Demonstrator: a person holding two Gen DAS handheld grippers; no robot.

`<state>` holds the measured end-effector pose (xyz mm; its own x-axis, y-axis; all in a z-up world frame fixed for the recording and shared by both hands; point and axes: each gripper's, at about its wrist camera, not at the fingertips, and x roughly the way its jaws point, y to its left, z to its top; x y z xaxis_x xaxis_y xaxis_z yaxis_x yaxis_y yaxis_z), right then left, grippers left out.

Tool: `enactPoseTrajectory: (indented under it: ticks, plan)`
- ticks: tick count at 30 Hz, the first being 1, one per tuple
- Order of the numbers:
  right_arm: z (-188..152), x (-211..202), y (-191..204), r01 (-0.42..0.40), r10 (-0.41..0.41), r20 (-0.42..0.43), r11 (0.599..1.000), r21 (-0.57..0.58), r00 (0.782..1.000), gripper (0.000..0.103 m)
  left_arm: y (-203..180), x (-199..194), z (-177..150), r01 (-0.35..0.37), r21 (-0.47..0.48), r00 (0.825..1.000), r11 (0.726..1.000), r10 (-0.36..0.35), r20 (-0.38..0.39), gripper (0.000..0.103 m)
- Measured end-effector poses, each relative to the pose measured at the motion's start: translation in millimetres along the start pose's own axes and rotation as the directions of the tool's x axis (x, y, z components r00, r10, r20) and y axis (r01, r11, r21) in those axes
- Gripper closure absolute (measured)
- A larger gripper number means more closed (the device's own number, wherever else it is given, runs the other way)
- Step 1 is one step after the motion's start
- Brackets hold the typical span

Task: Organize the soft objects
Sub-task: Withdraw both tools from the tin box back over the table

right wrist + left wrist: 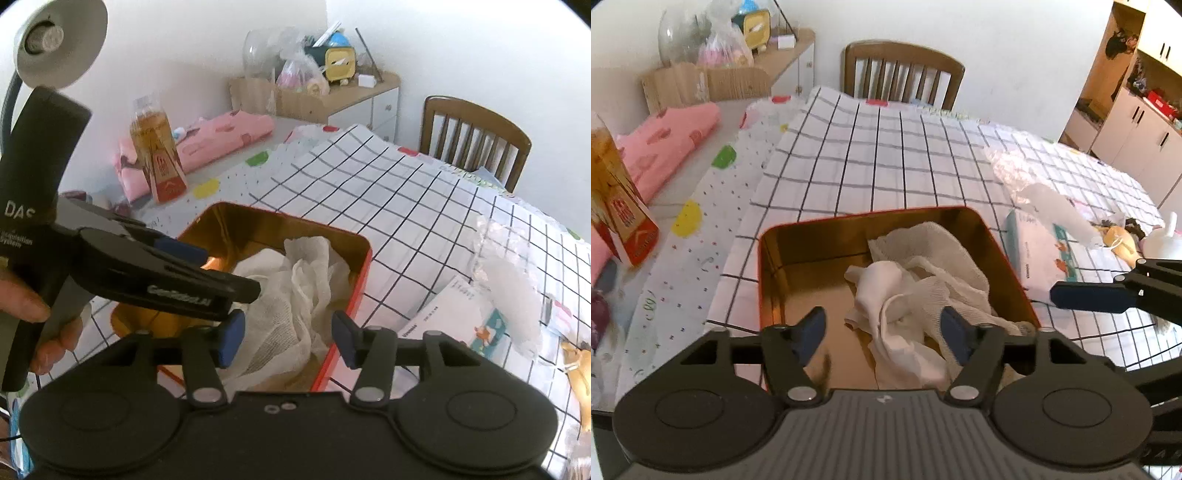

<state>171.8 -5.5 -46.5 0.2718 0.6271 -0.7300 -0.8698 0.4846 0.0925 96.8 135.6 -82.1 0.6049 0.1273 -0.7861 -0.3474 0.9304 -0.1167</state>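
Note:
A red tin box (768, 258) with a gold inside sits on the checked tablecloth. White gauze cloths (916, 280) lie crumpled in its right half. My left gripper (882, 332) is open and empty, just above the near part of the box, with the cloths between and beyond its fingers. In the right wrist view the same box (364, 266) holds the cloths (295, 291). My right gripper (286, 338) is open and empty over the box's near edge. The left gripper's body (166, 273) reaches in from the left.
A tissue pack (1045, 258) and clear plastic wrap (1027, 177) lie right of the box. A drink bottle (159, 158) and pink folded cloth (218, 136) stand at the left. A wooden chair (901, 70) is behind the table. A desk lamp (55, 40) hangs upper left.

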Motion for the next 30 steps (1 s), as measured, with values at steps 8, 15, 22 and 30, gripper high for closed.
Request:
enactPoseTrajectory:
  ticks: [8, 15, 22, 30]
  plan:
    - [-3.0, -33.3, -1.3, 0.011, -0.016, 0.072, 0.998, 0.059, 0.997, 0.039, -11.2, -31.6, -3.0, 0.013, 0.056, 0.998, 0.998, -0.016, 0.055, 0.027]
    - [-13.5, -63.8, -4.3, 0.028, -0.042, 0.123, 0.993, 0.112, 0.992, 0.03, -29.3, -61.6, -4.9, 0.047, 0.102, 0.992, 0.994, -0.058, 0.113, 0.02]
    - [-30.2, -94.7, -13.9, 0.062, -0.092, 0.166, 0.982, 0.176, 0.982, 0.02, -52.5, -80.8, -5.3, 0.076, 0.154, 0.983, 0.985, -0.1, 0.152, 0.013]
    - [-53.0, -129.5, -31.9, 0.116, -0.165, 0.2, 0.965, 0.235, 0.966, 0.011, -76.8, -88.7, -3.1, 0.133, 0.166, 0.972, 0.977, -0.161, 0.169, 0.006]
